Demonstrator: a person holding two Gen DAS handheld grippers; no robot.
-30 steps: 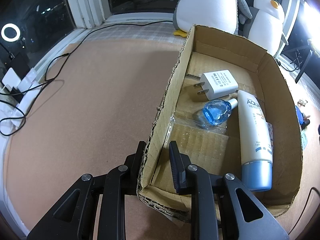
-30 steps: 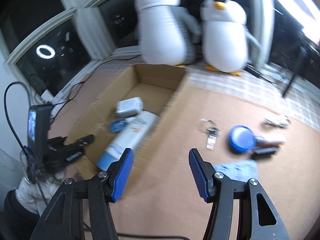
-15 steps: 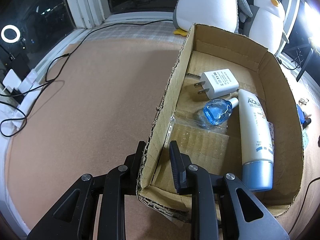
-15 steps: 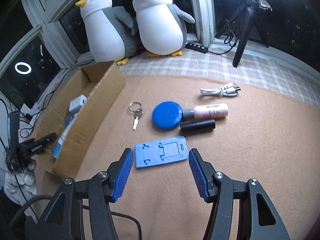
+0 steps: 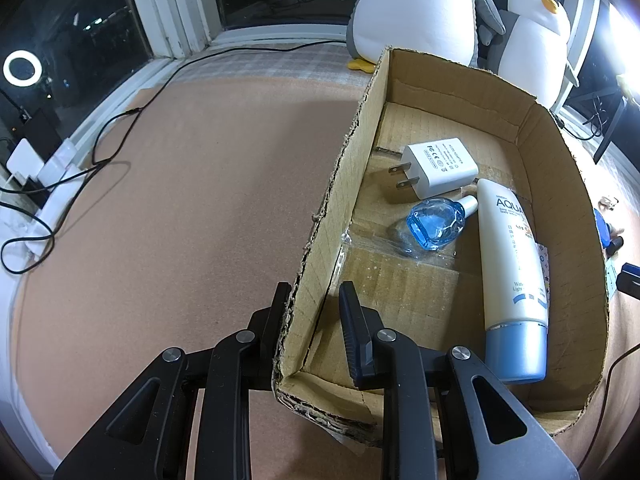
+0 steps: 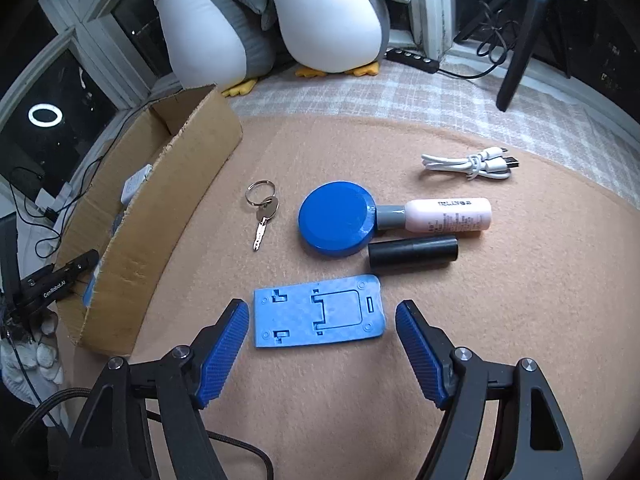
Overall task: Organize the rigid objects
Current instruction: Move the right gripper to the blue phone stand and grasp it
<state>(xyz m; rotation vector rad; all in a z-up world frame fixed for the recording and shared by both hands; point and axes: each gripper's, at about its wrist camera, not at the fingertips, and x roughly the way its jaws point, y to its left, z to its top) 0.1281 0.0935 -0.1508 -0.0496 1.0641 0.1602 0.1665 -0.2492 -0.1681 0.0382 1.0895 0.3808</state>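
My left gripper [image 5: 314, 306] straddles the near left wall of the cardboard box [image 5: 332, 184], one finger outside and one inside, closed on the wall. In the box lie a white charger [image 5: 438, 170], a blue glass bottle [image 5: 436, 227] and a white tube with a blue cap [image 5: 510, 276]. My right gripper [image 6: 322, 328] is open and empty, its fingers either side of a flat blue phone stand [image 6: 320, 312] on the tan mat. Beyond it lie a key on a ring [image 6: 264, 212], a round blue disc [image 6: 338, 224], a pink bottle [image 6: 444, 218], a black cylinder [image 6: 414, 253] and a white cable [image 6: 468, 164].
Two plush penguins [image 6: 280, 16] stand at the back by the window. The box [image 6: 160, 216] sits left of the loose items in the right wrist view. Black cables and a power strip [image 5: 44, 196] lie at the mat's left edge. A tripod leg [image 6: 520, 48] stands at back right.
My right gripper has swung right from the box and come down toward the mat, so the blue phone stand now lies between its open fingers. The left gripper has stayed on the box wall.
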